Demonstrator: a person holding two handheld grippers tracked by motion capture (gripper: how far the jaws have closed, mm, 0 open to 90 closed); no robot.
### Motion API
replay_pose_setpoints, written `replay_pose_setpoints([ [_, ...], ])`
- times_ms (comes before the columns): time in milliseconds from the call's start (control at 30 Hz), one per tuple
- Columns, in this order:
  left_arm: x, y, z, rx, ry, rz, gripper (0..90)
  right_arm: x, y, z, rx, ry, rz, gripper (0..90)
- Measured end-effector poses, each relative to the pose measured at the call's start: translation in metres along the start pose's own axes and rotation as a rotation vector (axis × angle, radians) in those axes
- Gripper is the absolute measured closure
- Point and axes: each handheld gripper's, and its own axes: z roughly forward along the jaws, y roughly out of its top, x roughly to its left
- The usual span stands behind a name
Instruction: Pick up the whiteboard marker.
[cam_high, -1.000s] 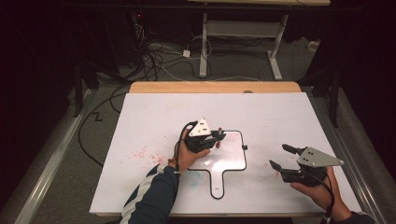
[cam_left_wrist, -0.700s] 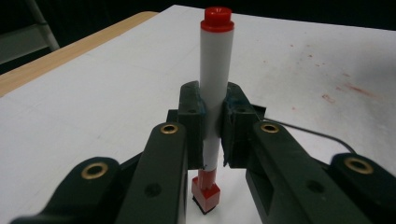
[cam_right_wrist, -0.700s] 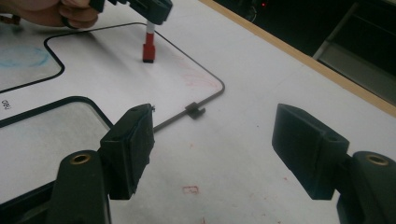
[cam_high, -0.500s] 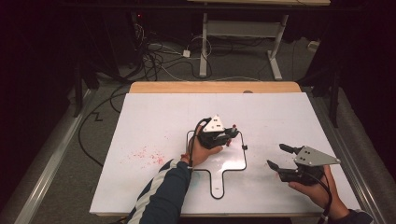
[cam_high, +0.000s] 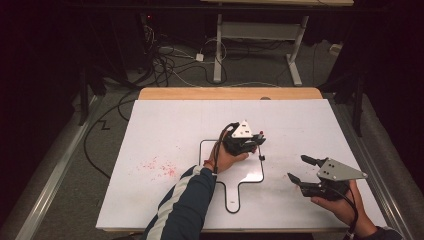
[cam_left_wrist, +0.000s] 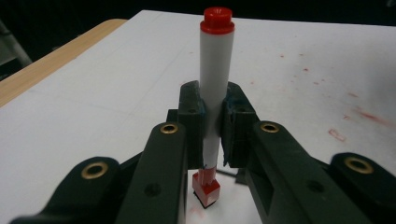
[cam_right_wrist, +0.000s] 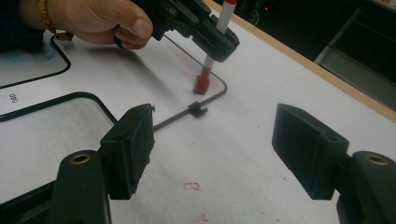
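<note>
My left gripper (cam_high: 255, 142) is shut on a white marker (cam_left_wrist: 215, 70) with a red end cap, held upright. The marker's red lower end (cam_right_wrist: 201, 84) rests on the far right corner of a small black-framed whiteboard (cam_high: 250, 172), which lies flat mid-table with its handle (cam_high: 233, 200) pointing toward me. In the right gripper view the left gripper (cam_right_wrist: 219, 44) and its hand hover over that corner. My right gripper (cam_high: 298, 168) stands open to the right of the board, a little above the table, nothing between its jaws (cam_right_wrist: 212, 140).
A large white sheet (cam_high: 165, 130) covers the table, with red ink smudges (cam_high: 160, 167) left of the board. A small black clip (cam_high: 262, 158) sits on the board's right edge. A wooden strip (cam_high: 230, 93) runs along the far edge; cables lie on the floor beyond.
My left gripper has carried the marker to the right and slightly away, from the board's left part to its far right corner. The right gripper has stayed where it was.
</note>
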Motion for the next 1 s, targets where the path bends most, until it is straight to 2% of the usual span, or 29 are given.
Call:
replay_pose_setpoints([
  [133, 0.006, -0.006, -0.011, 0.000, 0.024, -0.023, 79.0, 0.000, 0.000, 0.000, 0.002, -0.002, 0.000, 30.8],
  [333, 0.011, -0.014, -0.029, 0.017, 0.054, -0.018, 78.9, 0.001, 0.000, 0.000, 0.004, -0.005, -0.001, 30.8],
  [567, 0.026, -0.029, -0.052, 0.009, 0.103, -0.037, 79.0, 0.002, 0.002, 0.002, 0.006, 0.002, -0.013, 30.8],
  [733, 0.038, -0.037, -0.065, 0.006, 0.154, -0.063, 78.9, 0.002, 0.002, 0.002, 0.009, 0.002, -0.018, 30.9],
  [900, 0.044, -0.043, -0.067, -0.033, 0.158, -0.110, 78.9, 0.004, 0.003, 0.002, 0.011, -0.003, -0.035, 30.9],
  [1000, 0.040, -0.038, -0.057, -0.035, 0.141, -0.101, 78.9, 0.004, 0.002, 0.002, 0.012, -0.003, -0.034, 30.9],
])
